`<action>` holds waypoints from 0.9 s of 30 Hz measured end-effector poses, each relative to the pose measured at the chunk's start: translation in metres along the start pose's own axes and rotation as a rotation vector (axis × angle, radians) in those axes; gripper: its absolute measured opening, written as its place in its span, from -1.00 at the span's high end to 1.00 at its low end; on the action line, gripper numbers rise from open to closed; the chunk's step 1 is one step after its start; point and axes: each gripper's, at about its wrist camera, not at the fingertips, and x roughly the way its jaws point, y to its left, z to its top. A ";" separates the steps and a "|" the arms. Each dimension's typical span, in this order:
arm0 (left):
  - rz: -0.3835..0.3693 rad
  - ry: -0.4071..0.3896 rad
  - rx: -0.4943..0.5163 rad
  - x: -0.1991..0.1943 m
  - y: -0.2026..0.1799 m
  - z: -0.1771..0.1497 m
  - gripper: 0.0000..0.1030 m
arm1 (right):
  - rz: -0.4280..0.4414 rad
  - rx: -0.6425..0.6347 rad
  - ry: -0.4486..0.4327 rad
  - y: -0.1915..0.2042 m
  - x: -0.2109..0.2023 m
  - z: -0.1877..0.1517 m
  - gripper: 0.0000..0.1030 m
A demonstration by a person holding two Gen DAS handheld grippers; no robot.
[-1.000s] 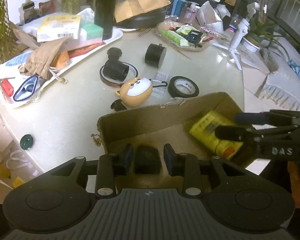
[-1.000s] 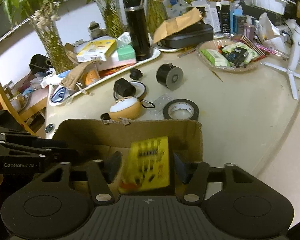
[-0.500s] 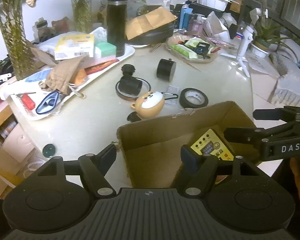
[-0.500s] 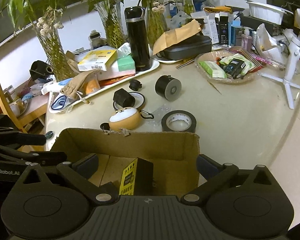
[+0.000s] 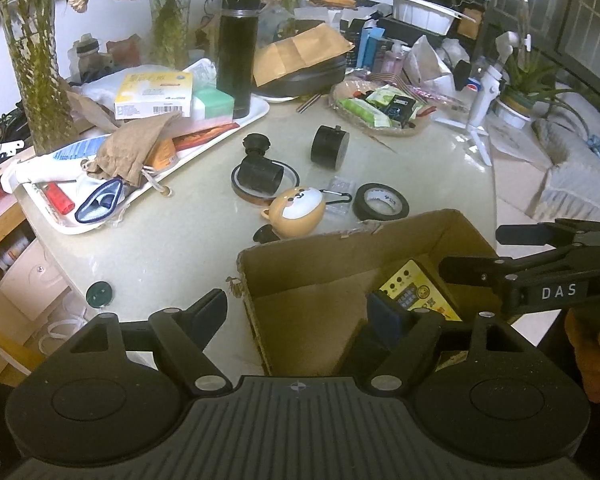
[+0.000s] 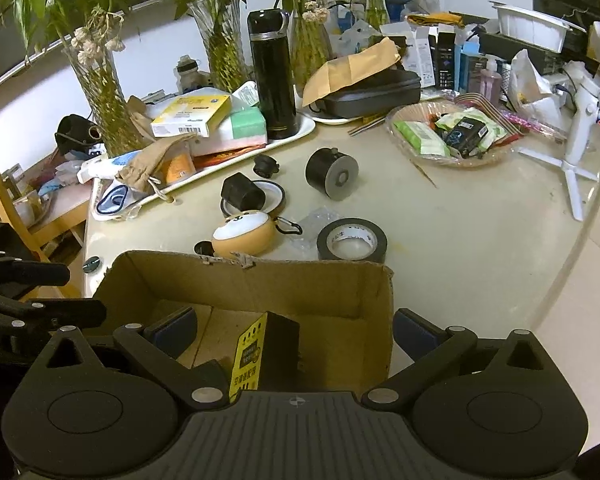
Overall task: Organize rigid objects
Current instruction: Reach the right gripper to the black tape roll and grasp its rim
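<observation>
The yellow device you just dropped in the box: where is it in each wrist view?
Left wrist: yellow device lies lower right, inside the cardboard box.
Right wrist: it stands bottom centre, inside the box.
Shared landmark: black tape roll beyond the box.

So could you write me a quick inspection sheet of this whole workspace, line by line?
Surface: pale glossy table, crowded at the back.
Job's things: cardboard box open at the near edge; yellow-faced device standing inside it.
Clutter: black tape roll, bear-face case, black cylinder, black flask, snack basket, white tray.
Grippers: left gripper open, empty; right gripper open, over the box.
Cables: nothing seen.
Surroundings: plant vases, white tripod.
</observation>
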 end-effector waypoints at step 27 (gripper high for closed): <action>0.003 0.058 0.011 0.014 0.005 0.020 -0.49 | -0.062 0.036 0.139 -0.029 0.015 0.034 -1.00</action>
